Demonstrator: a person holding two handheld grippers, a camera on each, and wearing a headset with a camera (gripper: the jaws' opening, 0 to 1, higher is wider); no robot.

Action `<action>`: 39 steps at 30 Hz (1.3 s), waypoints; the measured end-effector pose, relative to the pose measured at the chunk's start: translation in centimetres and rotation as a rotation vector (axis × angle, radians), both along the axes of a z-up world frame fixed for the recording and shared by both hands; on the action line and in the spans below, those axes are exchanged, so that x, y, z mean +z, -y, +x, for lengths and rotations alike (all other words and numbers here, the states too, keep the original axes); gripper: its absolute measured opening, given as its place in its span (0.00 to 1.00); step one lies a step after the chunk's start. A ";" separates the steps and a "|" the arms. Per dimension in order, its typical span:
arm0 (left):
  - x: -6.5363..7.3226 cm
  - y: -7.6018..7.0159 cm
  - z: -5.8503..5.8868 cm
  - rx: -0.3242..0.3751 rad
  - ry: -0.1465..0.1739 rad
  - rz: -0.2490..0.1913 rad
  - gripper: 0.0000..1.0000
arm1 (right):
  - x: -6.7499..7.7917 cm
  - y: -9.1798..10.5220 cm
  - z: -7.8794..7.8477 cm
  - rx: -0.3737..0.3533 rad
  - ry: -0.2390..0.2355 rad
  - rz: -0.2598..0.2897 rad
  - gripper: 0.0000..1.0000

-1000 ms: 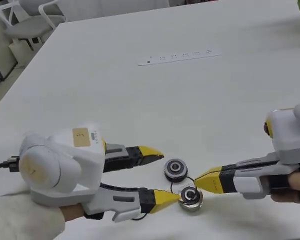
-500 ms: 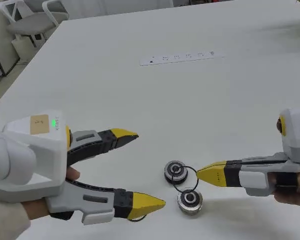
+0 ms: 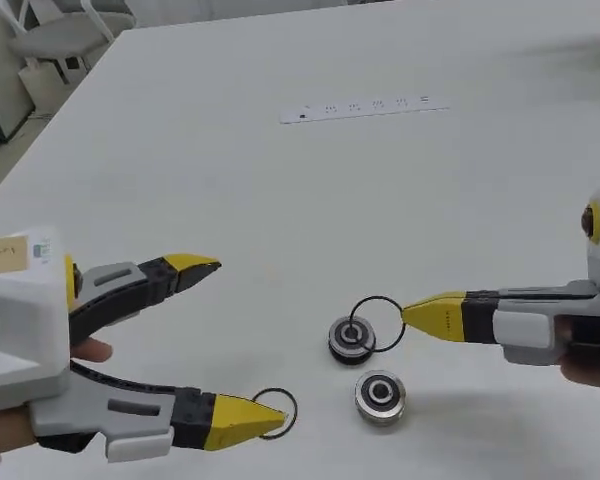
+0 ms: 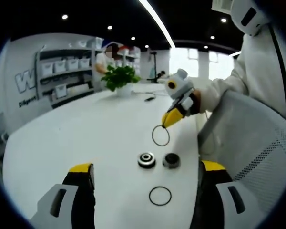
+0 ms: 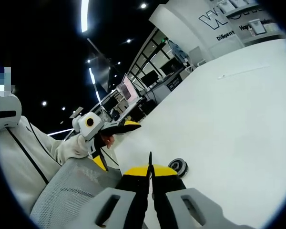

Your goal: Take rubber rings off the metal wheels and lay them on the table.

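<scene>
Right gripper [image 3: 408, 314] jaws were together, pinching a ring [image 3: 378, 298] held up off the table [image 3: 280, 200], just right of the far wheel [image 3: 351, 337]. Near wheel [image 3: 380, 394] sat just beside that one. Left gripper [image 3: 248, 340] jaws were wide apart and held nothing; second ring [image 3: 294, 412] lay flat at its near jaw tip. Bare white tabletop ran far to a power strip [image 3: 365, 106]. Wall lettering [image 5: 227, 33] read "Diligent", rest cut off. Tan label [image 3: 7, 253] on left gripper unreadable. Chairs [image 3: 65, 30] stood far left.

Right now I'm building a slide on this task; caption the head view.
Right gripper holds a rubber ring clear of two metal wheels; open left gripper flanks a second ring on the table.
</scene>
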State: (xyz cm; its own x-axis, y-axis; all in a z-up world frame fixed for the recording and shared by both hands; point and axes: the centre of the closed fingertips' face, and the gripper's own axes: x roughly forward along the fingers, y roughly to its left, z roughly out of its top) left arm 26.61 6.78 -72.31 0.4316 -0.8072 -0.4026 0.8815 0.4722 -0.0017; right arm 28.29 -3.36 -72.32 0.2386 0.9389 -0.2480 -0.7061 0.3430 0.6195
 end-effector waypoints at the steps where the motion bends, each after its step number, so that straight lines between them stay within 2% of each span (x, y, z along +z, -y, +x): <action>1: -0.2 -0.1 -0.1 0.001 -0.005 0.004 0.95 | 0.1 0.0 0.0 0.001 0.000 -0.001 0.00; 10: -1.6 -0.1 -0.9 -0.019 -0.043 0.032 0.99 | 2.0 -1.2 -0.2 0.043 0.005 -0.001 0.00; 14: -1.7 -0.1 -1.1 -0.024 -0.043 0.036 0.99 | 3.4 -2.3 -0.3 0.075 0.028 0.007 0.00; 25: -1.9 0.0 -1.4 -0.029 -0.051 0.033 0.99 | 4.5 -5.5 -0.7 0.158 0.037 -0.013 0.00; 30: -1.9 0.0 -1.4 -0.031 -0.051 0.033 0.99 | 4.0 -6.7 -0.9 0.191 0.042 -0.042 0.00; 36: -2.0 0.0 -1.5 -0.035 -0.054 0.030 0.98 | 2.3 -8.3 -1.7 0.250 0.036 -0.091 0.00; 39: -2.1 0.1 -1.6 -0.040 -0.056 0.033 0.98 | 0.7 -8.6 -2.0 0.268 0.014 -0.125 0.00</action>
